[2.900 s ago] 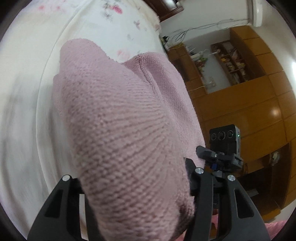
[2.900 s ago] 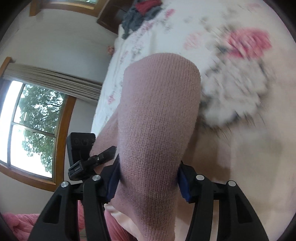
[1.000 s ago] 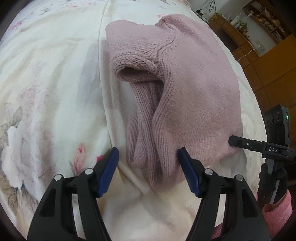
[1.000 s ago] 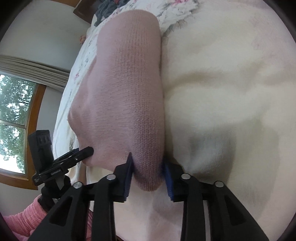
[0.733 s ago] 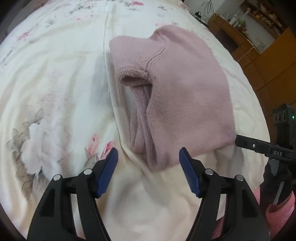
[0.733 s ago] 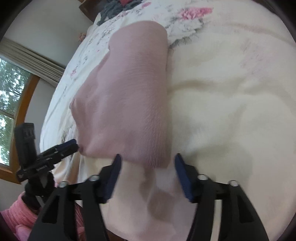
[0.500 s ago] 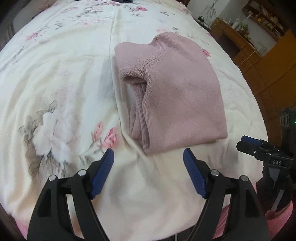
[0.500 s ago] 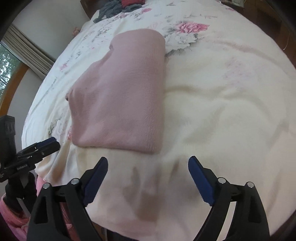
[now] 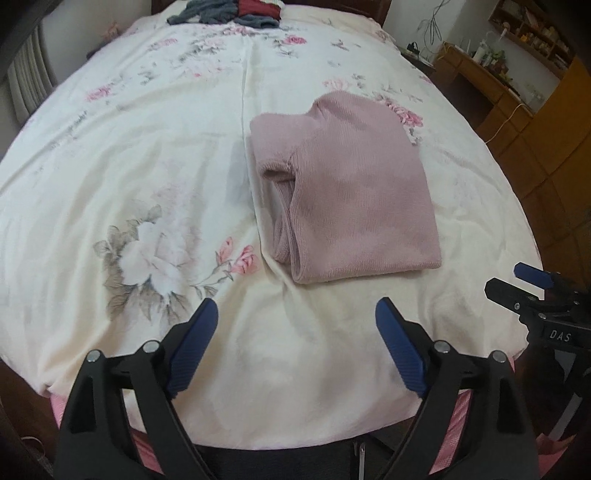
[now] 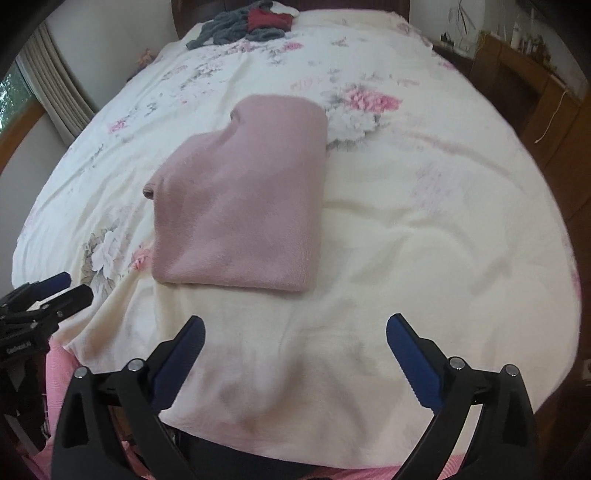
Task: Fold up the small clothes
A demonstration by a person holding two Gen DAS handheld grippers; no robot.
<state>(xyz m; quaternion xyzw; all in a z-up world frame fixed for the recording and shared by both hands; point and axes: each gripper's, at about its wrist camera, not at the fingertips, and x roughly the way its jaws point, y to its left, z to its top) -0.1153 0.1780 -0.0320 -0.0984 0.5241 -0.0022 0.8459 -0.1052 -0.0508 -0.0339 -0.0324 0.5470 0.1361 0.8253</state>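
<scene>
A pink knitted sweater (image 9: 354,192) lies folded into a rectangle on the floral bedspread (image 9: 155,155); the right wrist view shows the same sweater (image 10: 247,195) left of centre. My left gripper (image 9: 295,314) is open, held back over the bed's near edge, a short way in front of the sweater's near hem. My right gripper (image 10: 295,328) is open too, pulled back the same way, with nothing between its fingers. Each gripper shows at the edge of the other's view: the right gripper (image 9: 532,284), the left gripper (image 10: 48,291).
A heap of grey and red clothes (image 9: 232,11) lies at the far end of the bed, seen again as the clothes heap (image 10: 243,20). Wooden cabinets (image 9: 535,107) stand to the right, a curtained window (image 10: 40,96) to the left. The bedspread's near edge (image 10: 295,446) hangs just below the grippers.
Both grippers let go of the sweater, opened wide and drew back toward the bed's near edge. The sweater went from hanging in the grippers to lying folded on the bed.
</scene>
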